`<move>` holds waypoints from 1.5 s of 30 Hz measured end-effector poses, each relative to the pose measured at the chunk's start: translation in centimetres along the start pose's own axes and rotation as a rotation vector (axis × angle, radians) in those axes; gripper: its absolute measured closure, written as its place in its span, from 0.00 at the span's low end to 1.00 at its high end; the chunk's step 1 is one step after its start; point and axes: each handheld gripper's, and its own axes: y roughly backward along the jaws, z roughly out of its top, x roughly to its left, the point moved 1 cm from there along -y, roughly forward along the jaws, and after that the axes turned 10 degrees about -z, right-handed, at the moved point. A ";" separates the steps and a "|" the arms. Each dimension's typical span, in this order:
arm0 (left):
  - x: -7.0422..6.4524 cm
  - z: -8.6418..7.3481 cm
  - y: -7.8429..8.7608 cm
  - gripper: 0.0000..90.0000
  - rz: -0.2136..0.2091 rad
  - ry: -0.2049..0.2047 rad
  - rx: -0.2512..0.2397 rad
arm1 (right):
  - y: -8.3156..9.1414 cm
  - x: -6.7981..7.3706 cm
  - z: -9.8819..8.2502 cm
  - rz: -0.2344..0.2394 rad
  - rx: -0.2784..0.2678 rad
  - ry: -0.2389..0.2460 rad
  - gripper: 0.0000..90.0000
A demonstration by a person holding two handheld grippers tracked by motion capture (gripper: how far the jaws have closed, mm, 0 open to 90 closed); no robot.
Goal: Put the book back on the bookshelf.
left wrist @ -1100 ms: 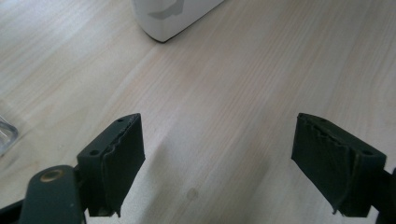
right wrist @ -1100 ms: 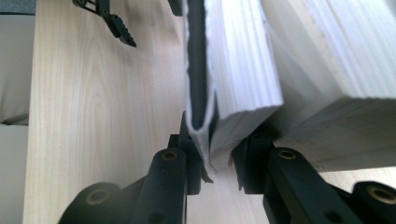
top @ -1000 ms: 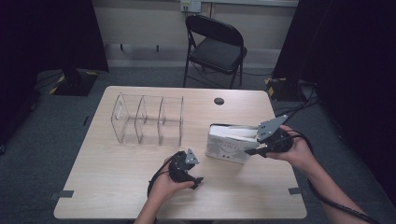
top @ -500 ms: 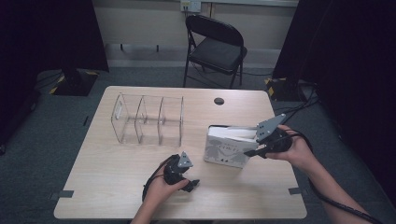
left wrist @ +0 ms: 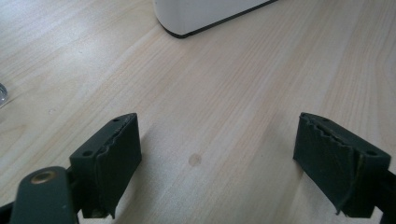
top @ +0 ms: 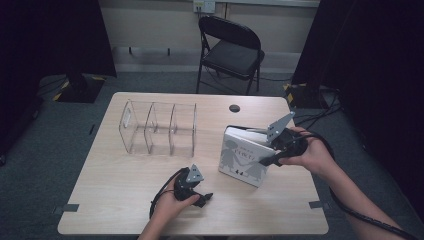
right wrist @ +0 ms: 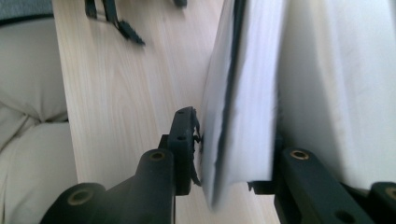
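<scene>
The white book (top: 246, 159) sits tilted up on edge at the centre right of the high view, cover facing the camera, and the right gripper (top: 270, 159) has it by the right-hand edge. In the right gripper view the jaws sit either side of the book's cover and pages (right wrist: 243, 116); they have just been easing apart, with the book between them, yet the pads look to be pressing it.

The clear acrylic organizer (top: 159, 129) waits at the upper left of the tabletop (top: 115, 200), well apart from the book and with nothing in its slots. So I judge the lift has begun, and carrying and slotting remain.

The left gripper (top: 200, 197) rests low at the bottom centre, jaws spread wide and empty. The left gripper view adds bare wood between its pads and the book's lower corner (left wrist: 210, 16) ahead at the top of the frame.
</scene>
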 end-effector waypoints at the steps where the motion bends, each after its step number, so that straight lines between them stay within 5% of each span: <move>1: 0.0 0.0 0.0 0.16 0.000 0.001 -0.001 | 0.3 0.0 0.3 -0.007 -0.004 -0.017 0.79; 6: 0.0 0.0 0.0 0.16 0.000 0.003 0.000 | 0.4 0.3 1.1 -0.016 0.073 0.023 0.81; 20: 0.0 0.0 0.0 0.16 -0.005 -0.002 -0.002 | 0.9 0.9 0.5 0.060 0.030 0.116 0.83; 45: -0.1 0.1 -0.2 0.10 -0.023 -0.015 0.015 | 1.0 0.8 0.5 -0.022 0.074 0.053 0.76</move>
